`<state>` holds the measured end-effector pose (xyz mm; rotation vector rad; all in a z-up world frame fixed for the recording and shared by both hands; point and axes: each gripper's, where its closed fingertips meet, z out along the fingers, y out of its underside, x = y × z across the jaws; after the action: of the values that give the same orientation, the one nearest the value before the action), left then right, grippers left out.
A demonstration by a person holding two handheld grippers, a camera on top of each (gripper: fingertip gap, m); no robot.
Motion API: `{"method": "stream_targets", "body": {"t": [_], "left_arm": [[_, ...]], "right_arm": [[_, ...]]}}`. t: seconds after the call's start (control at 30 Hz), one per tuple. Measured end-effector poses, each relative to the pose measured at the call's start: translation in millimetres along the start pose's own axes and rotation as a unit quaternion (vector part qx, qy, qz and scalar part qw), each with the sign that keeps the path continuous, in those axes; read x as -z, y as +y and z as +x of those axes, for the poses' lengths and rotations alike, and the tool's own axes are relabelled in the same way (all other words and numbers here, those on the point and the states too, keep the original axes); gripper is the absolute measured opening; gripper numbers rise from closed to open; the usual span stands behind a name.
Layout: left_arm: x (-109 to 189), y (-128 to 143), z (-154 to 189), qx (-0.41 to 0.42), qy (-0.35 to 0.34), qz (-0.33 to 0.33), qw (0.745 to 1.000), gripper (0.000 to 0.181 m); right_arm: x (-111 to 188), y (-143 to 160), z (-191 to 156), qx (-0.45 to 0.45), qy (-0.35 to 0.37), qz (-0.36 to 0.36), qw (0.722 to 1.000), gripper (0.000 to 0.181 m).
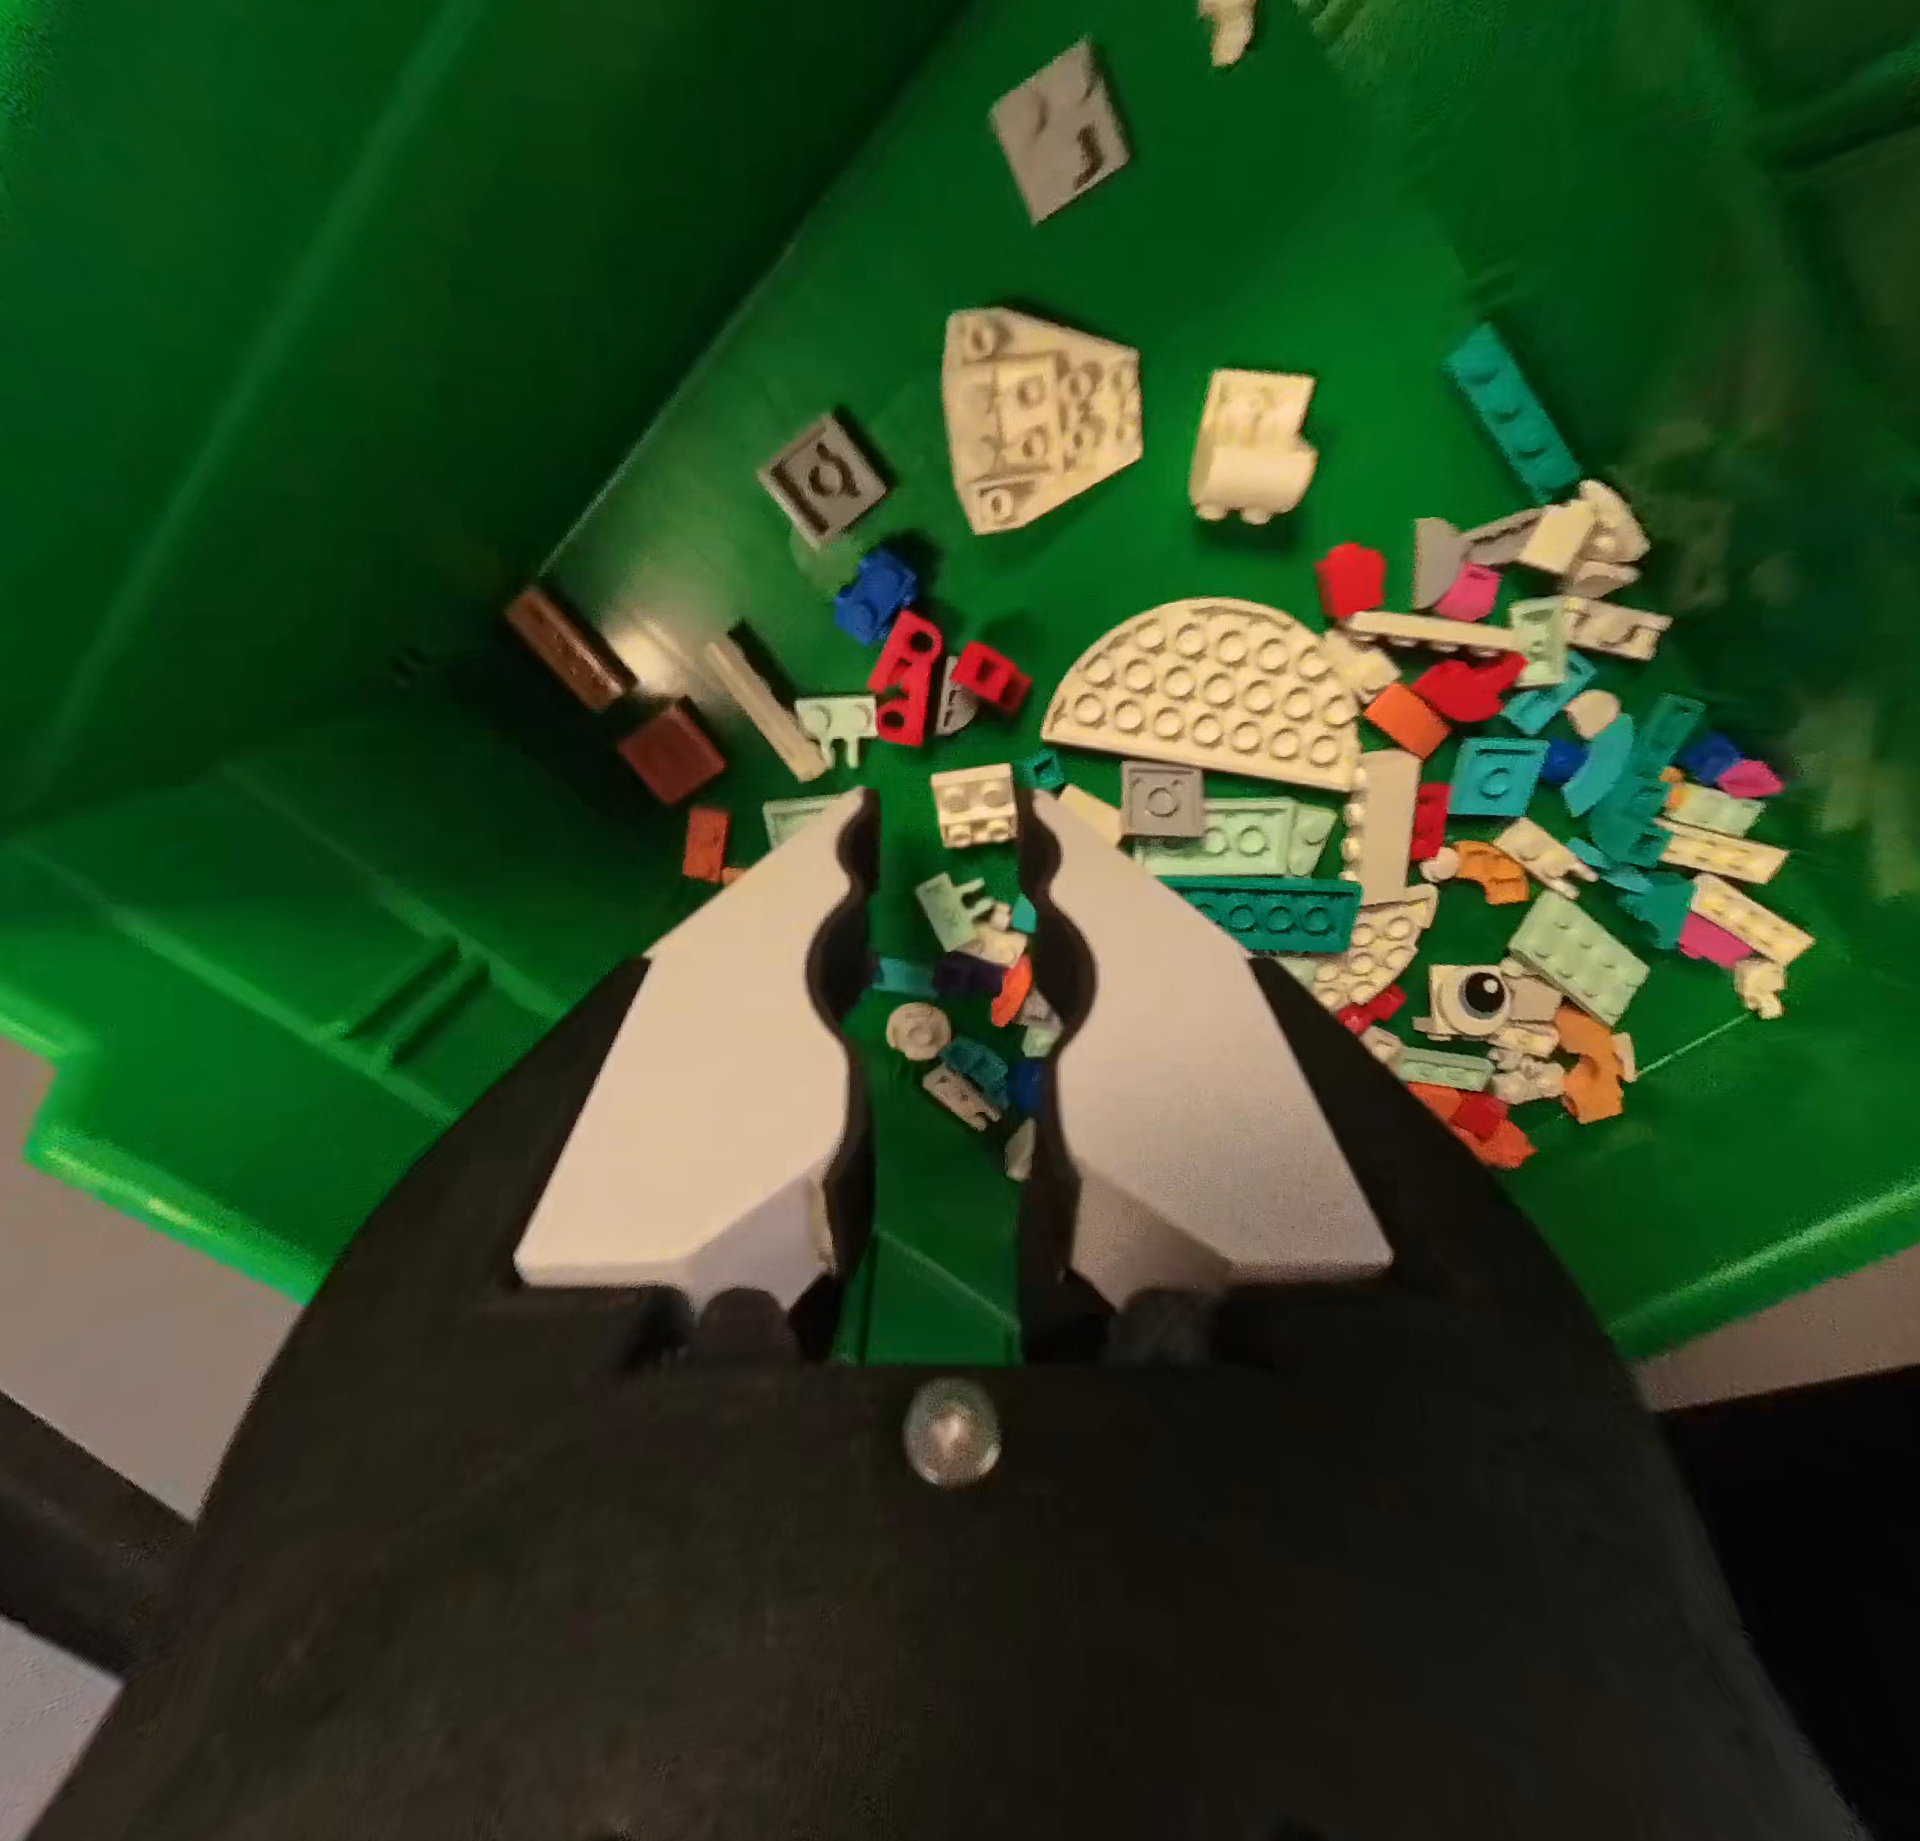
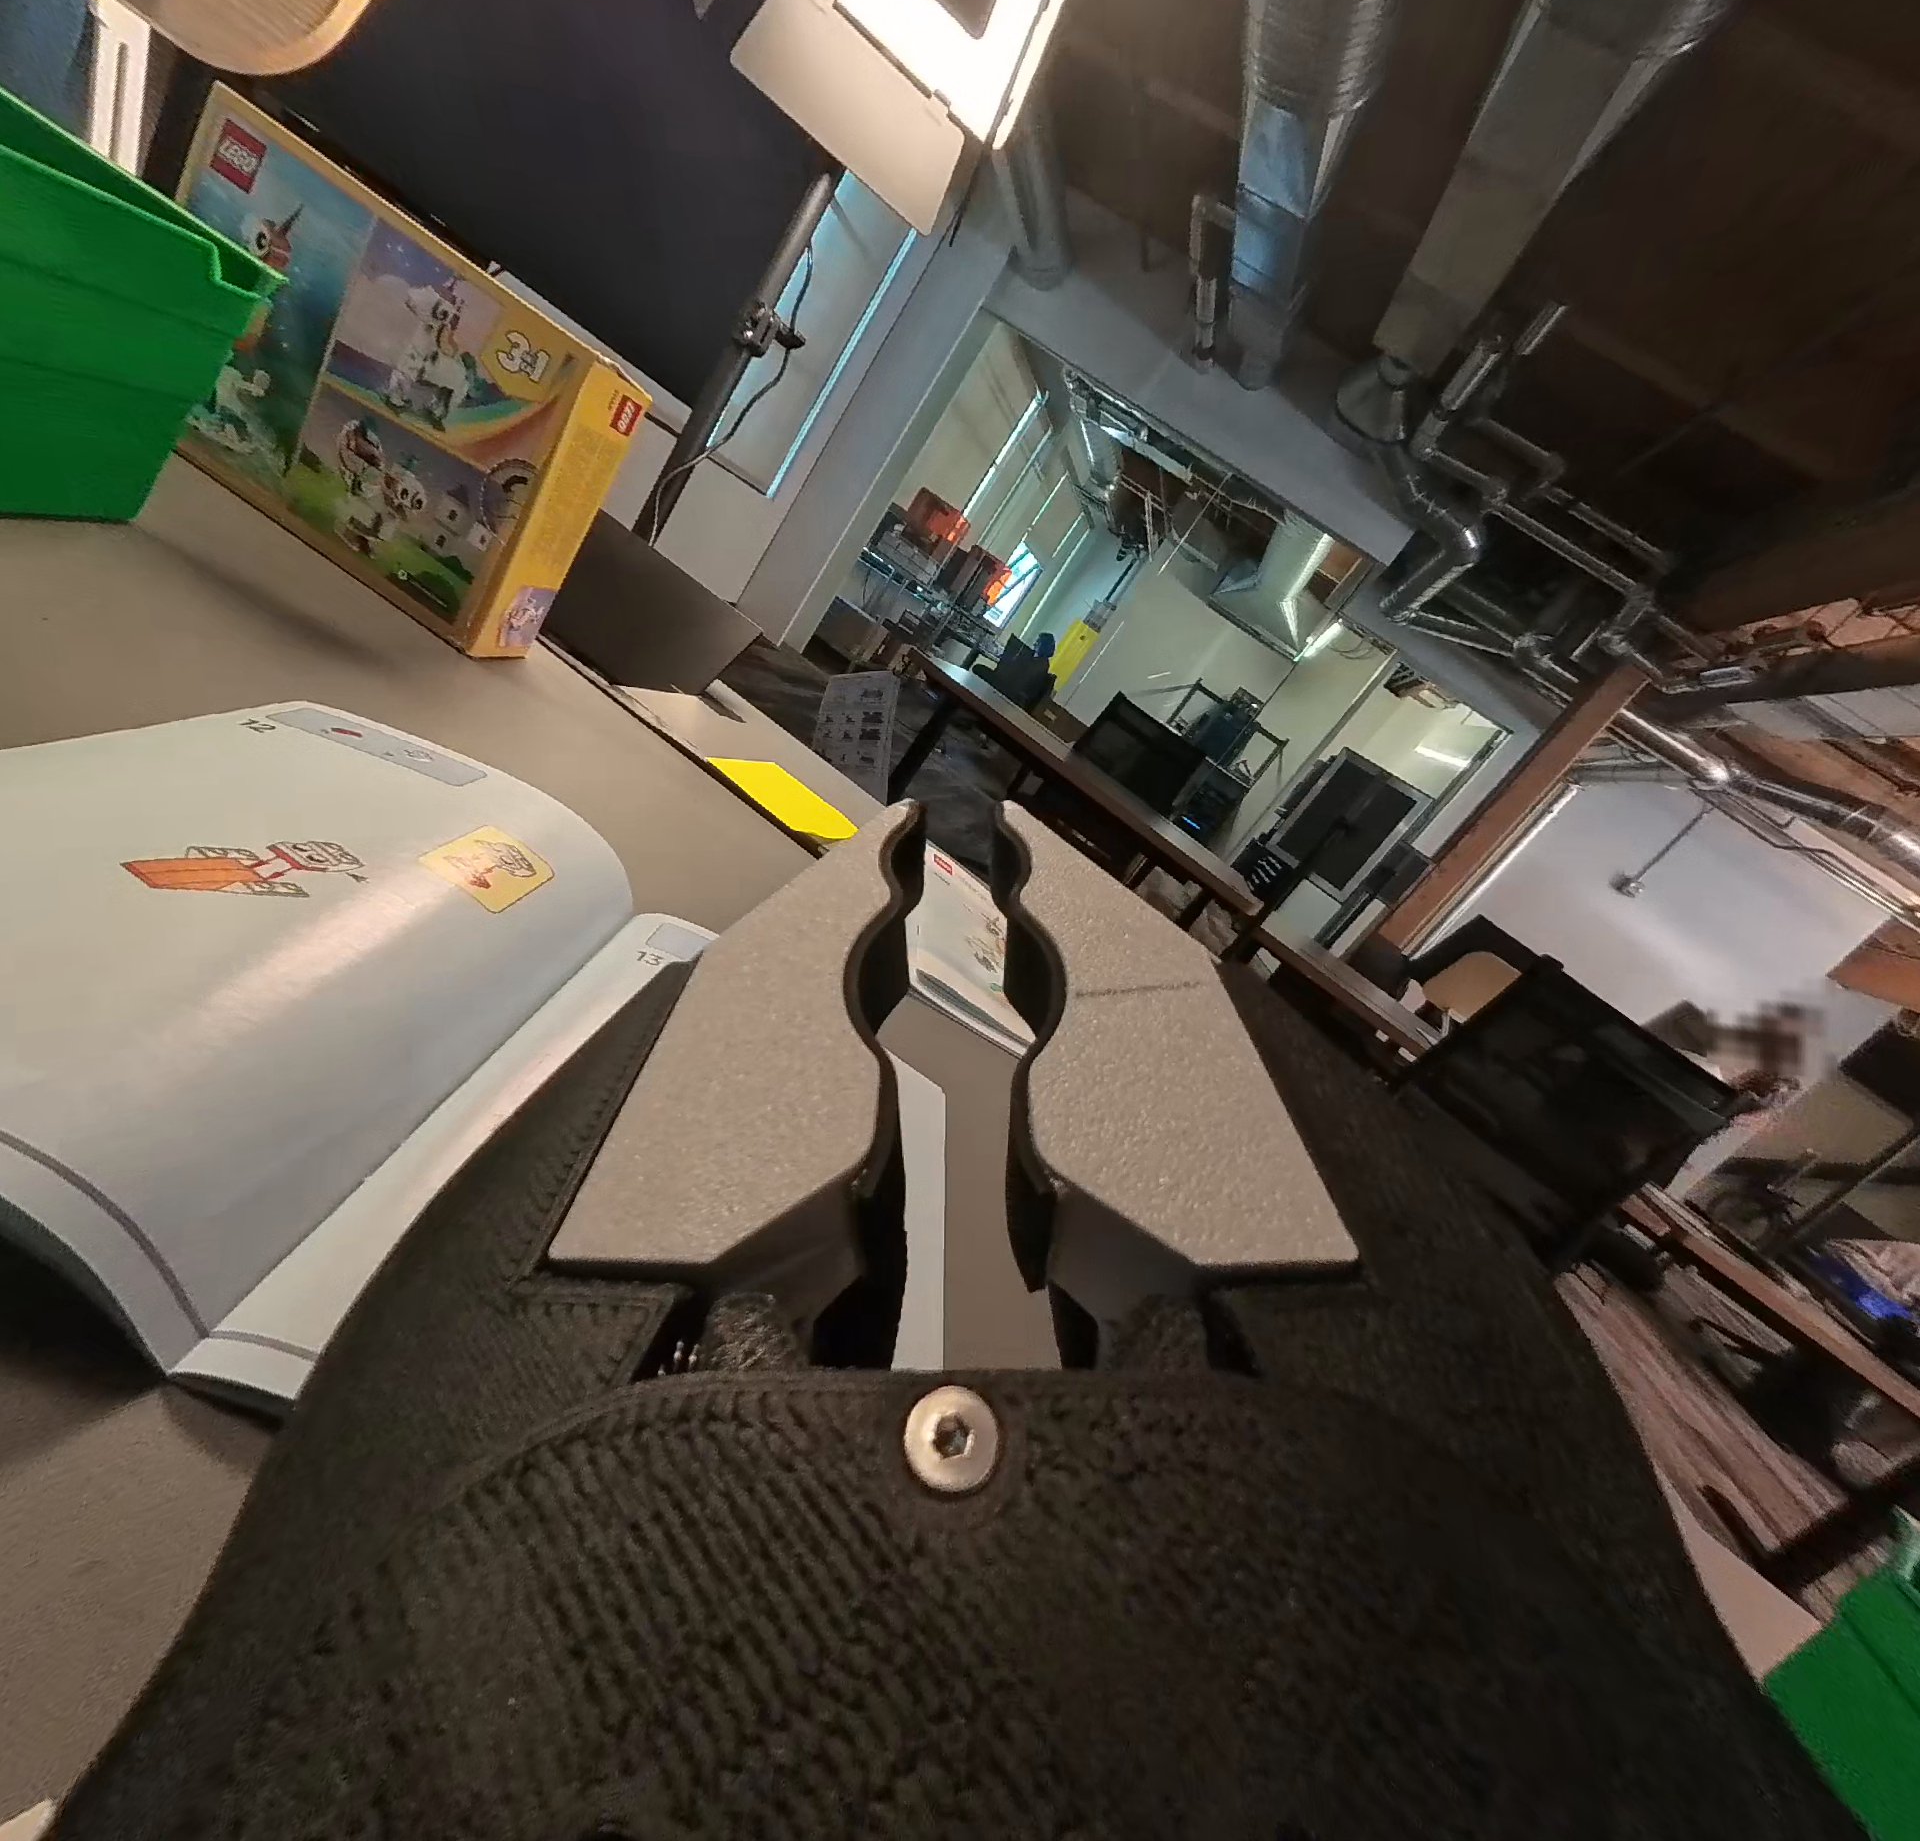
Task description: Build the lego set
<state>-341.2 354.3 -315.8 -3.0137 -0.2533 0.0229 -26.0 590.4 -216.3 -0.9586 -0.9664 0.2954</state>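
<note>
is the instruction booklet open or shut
Open: the booklet lies on the table with its pages spread, building-step drawings facing up.

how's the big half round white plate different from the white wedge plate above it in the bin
The half round plate has a curved edge and one straight side; the wedge plate is angular and tapered. The half round plate touches the crowded brick pile and is partly overlapped at its right end; the wedge plate lies apart on bare green bin floor. Both are white, studded and lie flat.

Empty, parted left gripper (image 1: 951, 804), above bricks (image 1: 1205, 690), green bin (image 1: 312, 337)
</note>
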Motion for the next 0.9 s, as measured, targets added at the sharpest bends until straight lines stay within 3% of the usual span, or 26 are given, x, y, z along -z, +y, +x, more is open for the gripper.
{"method": "stream_targets", "body": {"t": [0.03,0.23,0.43,0.53,0.63,0.73,0.83,0.9], "left_arm": [[-2.9,2.4,-1.0,0.010,0.000,-0.008,1.000,0.029],[-13.8,10.6,5.6,0.042,0.037,-0.030,0.998,0.026],[-15.2,8.0,5.2,0.030,0.025,-0.027,0.999,0.015],[-5.7,-1.5,7.4,0.032,0.028,0.018,0.999,0.016],[29.3,-16.6,20.4,0.031,0.033,0.125,0.991,0.016],[91.2,-26.6,64.6,-0.003,0.072,0.288,0.955,0.016],[154.5,-15.7,133.2,-0.060,0.150,0.450,0.878,0.016],[178.2,-1.8,170.2,-0.075,0.188,0.526,0.826,0.016]], "right_arm": [[0.0,0.2,0.1,-0.001,0.000,0.000,1.000,0.010],[-0.4,0.8,0.6,-0.003,0.001,-0.001,1.000,0.010],[-0.5,1.1,1.2,-0.006,0.001,-0.001,1.000,0.010],[-0.2,0.9,1.6,-0.006,0.002,-0.001,1.000,0.010],[-0.1,0.3,1.2,-0.008,0.000,0.000,1.000,0.009],[0.1,-2.1,-2.5,-0.011,-0.011,0.007,1.000,0.009],[-0.6,-6.3,-9.2,-0.016,-0.033,0.021,0.999,0.009],[-0.2,-10.8,-16.3,-0.014,-0.052,0.032,0.998,0.009]]}}
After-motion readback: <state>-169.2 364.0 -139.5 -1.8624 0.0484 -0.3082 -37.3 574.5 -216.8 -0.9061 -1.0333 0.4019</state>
